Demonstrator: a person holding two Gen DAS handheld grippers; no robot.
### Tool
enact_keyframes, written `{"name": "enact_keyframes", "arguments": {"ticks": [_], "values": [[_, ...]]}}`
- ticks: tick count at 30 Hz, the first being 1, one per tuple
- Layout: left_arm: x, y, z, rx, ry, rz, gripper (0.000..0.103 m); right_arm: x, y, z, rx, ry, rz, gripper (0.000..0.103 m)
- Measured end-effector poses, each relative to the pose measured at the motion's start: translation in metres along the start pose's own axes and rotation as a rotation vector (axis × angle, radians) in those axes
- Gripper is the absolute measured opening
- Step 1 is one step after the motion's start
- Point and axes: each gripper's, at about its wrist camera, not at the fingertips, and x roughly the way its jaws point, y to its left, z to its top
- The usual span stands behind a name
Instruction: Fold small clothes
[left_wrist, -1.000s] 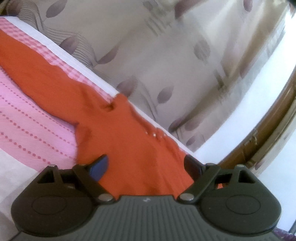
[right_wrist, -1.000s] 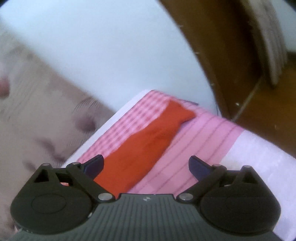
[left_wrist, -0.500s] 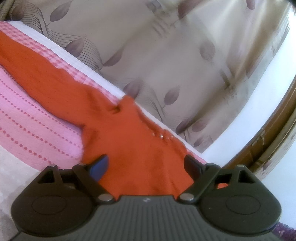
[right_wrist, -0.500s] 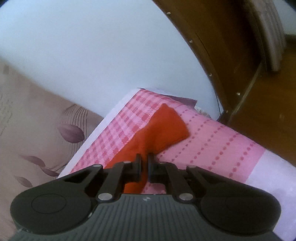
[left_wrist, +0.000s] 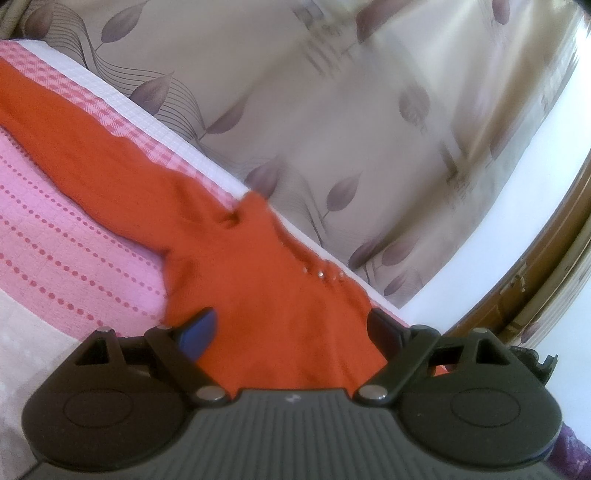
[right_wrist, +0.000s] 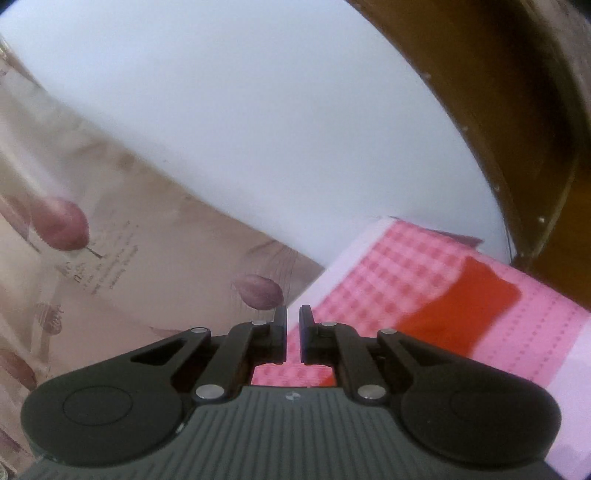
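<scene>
Orange garment (left_wrist: 266, 295) lies spread betw. wide-open left claw (left_wrist: 291, 328) pads; sleeve (right_wrist: 465, 310) seen right of right claw (right_wrist: 292, 332), jaws nearly together, opening, nothing pinched.

I can read nothing here. The curtain (right_wrist: 110, 273) beside my right fingers carries a few lines of small printed script, too blurred to make out.
</scene>
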Motion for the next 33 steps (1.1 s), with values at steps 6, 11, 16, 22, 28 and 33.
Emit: {"name": "enact_keyframes", "arguments": {"ticks": [6,11,16,22,28,33], "values": [[0.0,0.001,0.0,-0.003,-0.001,-0.004,0.089,-0.007,-0.047,-0.004,0.047,0.079,-0.188,0.073],[0.0,0.001,0.001,-0.002,-0.002,-0.004,0.09,0.012,-0.081,-0.007,0.088,0.086,-0.247,0.072],[0.0,0.001,0.001,-0.003,-0.002,-0.005,0.09,0.046,-0.061,-0.016,-0.053,0.06,-0.257,0.088],[0.001,0.001,0.001,-0.004,-0.003,-0.005,0.09,0.065,-0.047,-0.024,-0.175,0.121,-0.299,0.008],[0.001,0.001,0.001,-0.004,-0.003,-0.005,0.09,0.04,-0.044,-0.016,-0.016,0.094,-0.173,0.013],[0.001,0.001,0.001,-0.004,-0.004,-0.005,0.091,0.019,0.012,-0.017,-0.018,0.078,-0.018,0.013]]}}
